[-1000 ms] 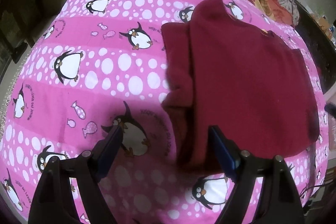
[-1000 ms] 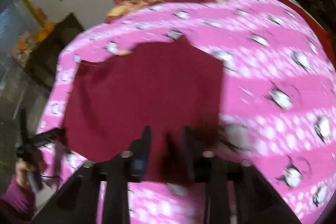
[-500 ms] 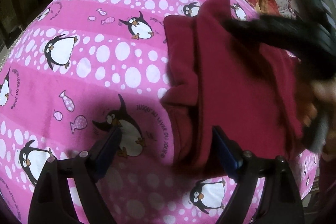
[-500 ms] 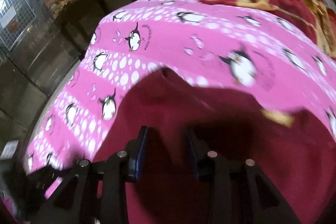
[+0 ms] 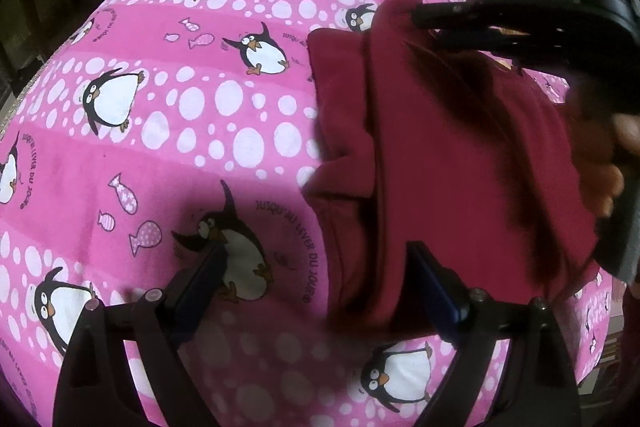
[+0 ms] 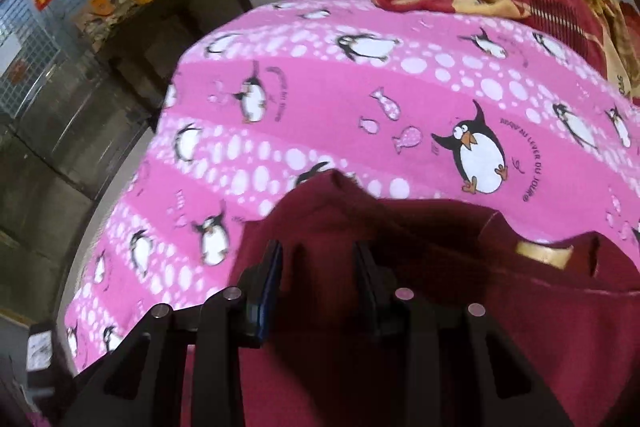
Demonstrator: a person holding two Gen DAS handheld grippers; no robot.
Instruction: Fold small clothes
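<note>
The left gripper (image 5: 316,283) is hovering with jaws spread, empty, at lower centre. The right gripper (image 6: 316,267), jaws partly parted, is hanging over the soft maroon knit garment (image 5: 452,155) lying right of centre on the pink penguin-print bedsheet (image 5: 180,107). Light and limp; pinch layered edges.

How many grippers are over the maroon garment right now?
2: the left gripper at the maroon garment's near edge, jaws open; the right gripper at its far corner. None seem hidden.
</note>
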